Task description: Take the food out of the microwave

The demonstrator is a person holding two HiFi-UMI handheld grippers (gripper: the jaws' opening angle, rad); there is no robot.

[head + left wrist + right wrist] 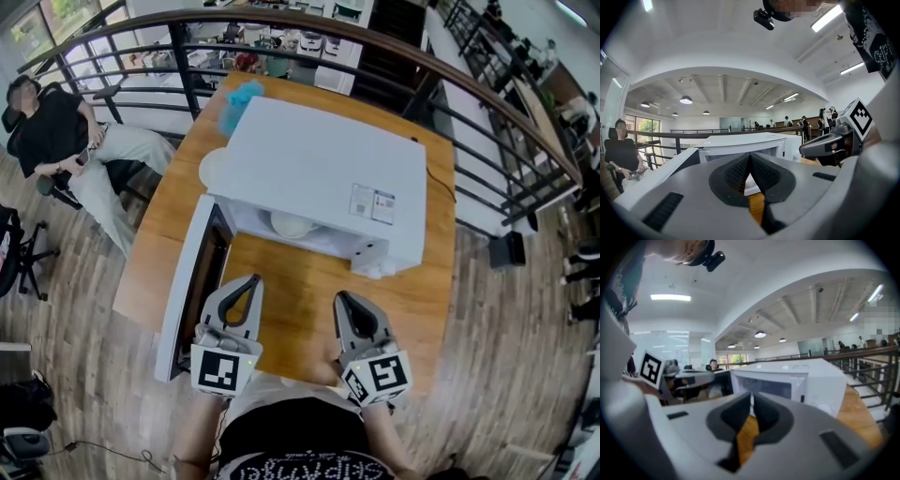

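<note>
The grey left gripper (252, 280) and grey right gripper (343, 299) are held closed and empty, side by side above the brown wooden table (300, 309). Ahead, the white box-shaped microwave (319, 169) is positioned with its door (187, 281) swung open to the left. A white round dish (291, 224) is located inside the cavity.

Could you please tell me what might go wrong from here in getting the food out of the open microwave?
1. The left tool and right tool are both shut and empty; unless one opens first, it may push the white dish deeper into the microwave.
2. The open door stands close beside the left tool, so a sideways move could knock it.
3. Only the white dish's front edge shows from above, so a grip could be misjudged.
</note>
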